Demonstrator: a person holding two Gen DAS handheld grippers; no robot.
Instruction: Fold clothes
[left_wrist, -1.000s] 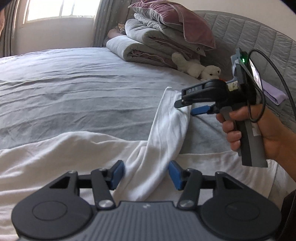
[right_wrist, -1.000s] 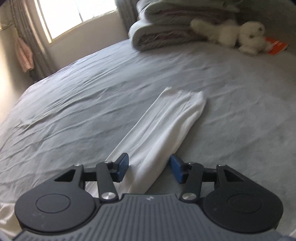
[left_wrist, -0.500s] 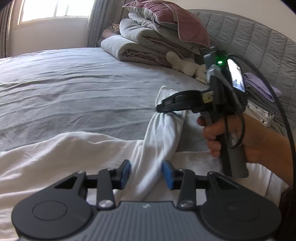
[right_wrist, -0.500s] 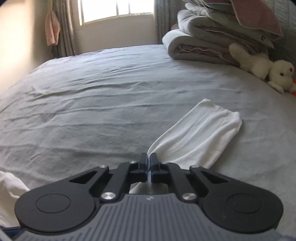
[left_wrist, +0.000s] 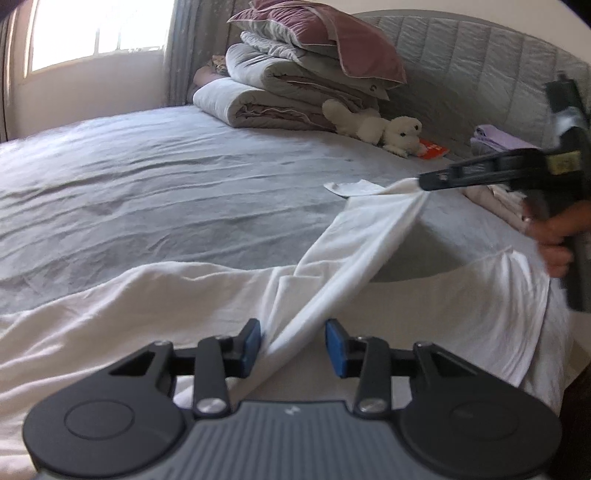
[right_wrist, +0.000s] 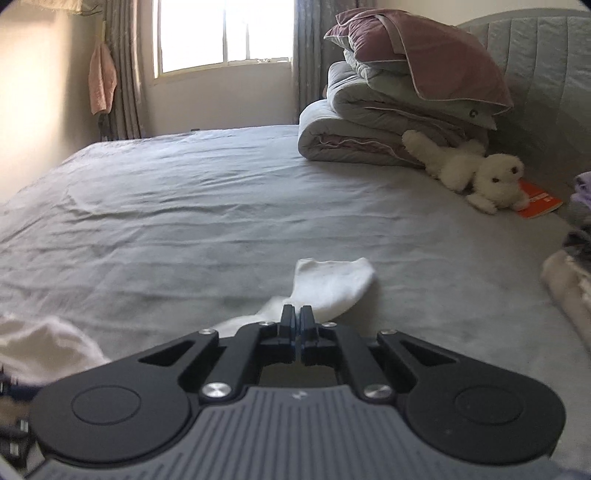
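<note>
Spread along the near edge of the bed (left_wrist: 155, 177): white shirt (left_wrist: 184, 295), sleeve (left_wrist: 354, 251) clamped near its cuff by right gripper (right_wrist: 297, 325) and lifted taut for folding; left gripper (left_wrist: 292, 345) closing around sleeve's base, pads not yet pressing.

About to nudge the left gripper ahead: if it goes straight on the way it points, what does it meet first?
The white sleeve, most likely: it already runs between the closing fingers of the left gripper and stretches ahead to the right gripper. Beyond lies grey bedsheet; depth is unclear.
</note>
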